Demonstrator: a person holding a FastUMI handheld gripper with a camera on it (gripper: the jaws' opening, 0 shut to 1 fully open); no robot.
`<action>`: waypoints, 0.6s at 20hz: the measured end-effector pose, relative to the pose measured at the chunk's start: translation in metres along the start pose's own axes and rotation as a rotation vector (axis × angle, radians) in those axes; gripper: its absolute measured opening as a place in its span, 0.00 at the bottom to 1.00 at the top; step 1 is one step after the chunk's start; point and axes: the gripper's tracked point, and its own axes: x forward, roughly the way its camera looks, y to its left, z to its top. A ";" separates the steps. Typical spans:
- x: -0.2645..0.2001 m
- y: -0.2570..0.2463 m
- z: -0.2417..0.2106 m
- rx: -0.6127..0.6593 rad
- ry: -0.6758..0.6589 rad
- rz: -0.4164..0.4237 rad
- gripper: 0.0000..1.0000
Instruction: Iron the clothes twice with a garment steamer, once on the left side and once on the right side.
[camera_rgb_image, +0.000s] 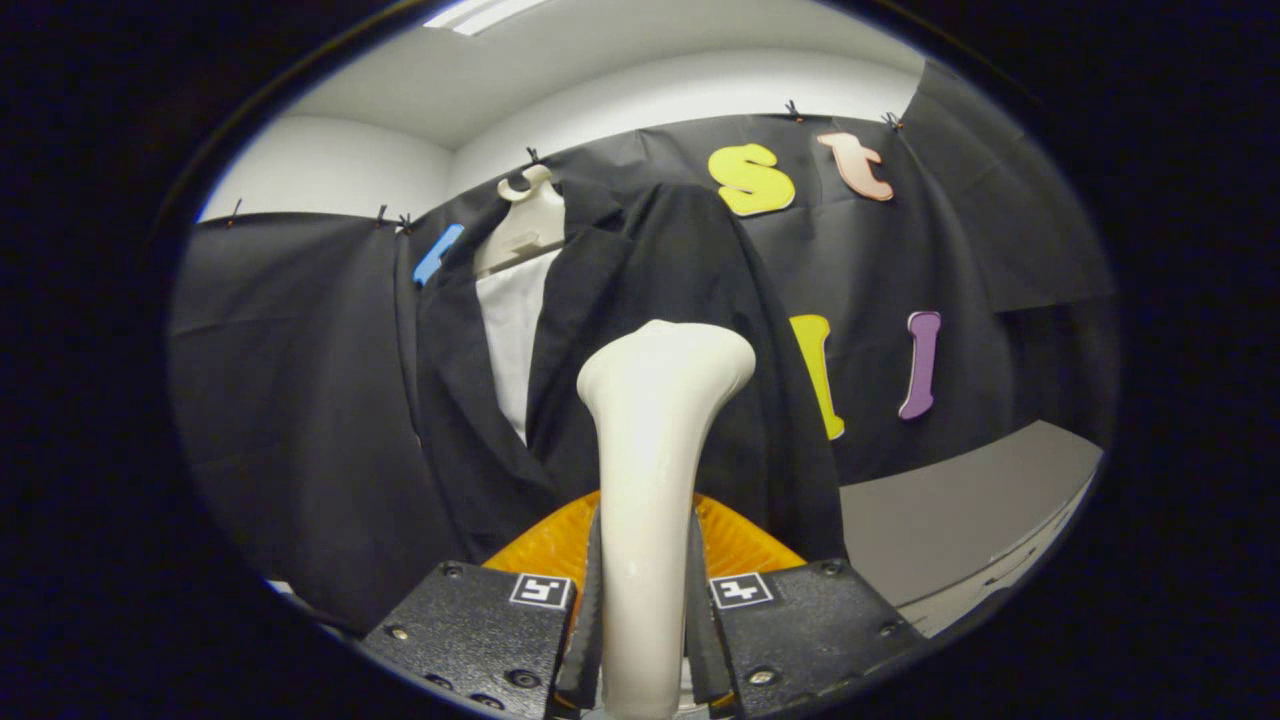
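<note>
Tongs (645, 610) squeeze the white garment steamer (650, 480) from both sides, one finger on each side of its handle. Its wide head sticks up past the fingers, right in front of the black jacket (640, 290). That jacket hangs on a white dummy (525, 225), open over a white shirt (512, 330). An orange thing (740, 545) sits behind the steamer's handle, below the jacket.

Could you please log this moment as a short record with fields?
gripper: gripper, fingers shut on the garment steamer
steamer: white garment steamer upright between the fingers, head toward the jacket
garment: black jacket hanging on a mannequin, white shirt showing at its open front
beneath: orange ribbed object, identity unclear
contact: cannot tell whether the steamer head touches the jacket
</note>
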 end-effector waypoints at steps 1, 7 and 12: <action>0.000 -0.003 -0.007 0.001 0.011 -0.001 0.37; -0.001 -0.016 -0.046 0.015 0.078 -0.022 0.37; -0.003 -0.024 -0.080 0.014 0.146 -0.032 0.37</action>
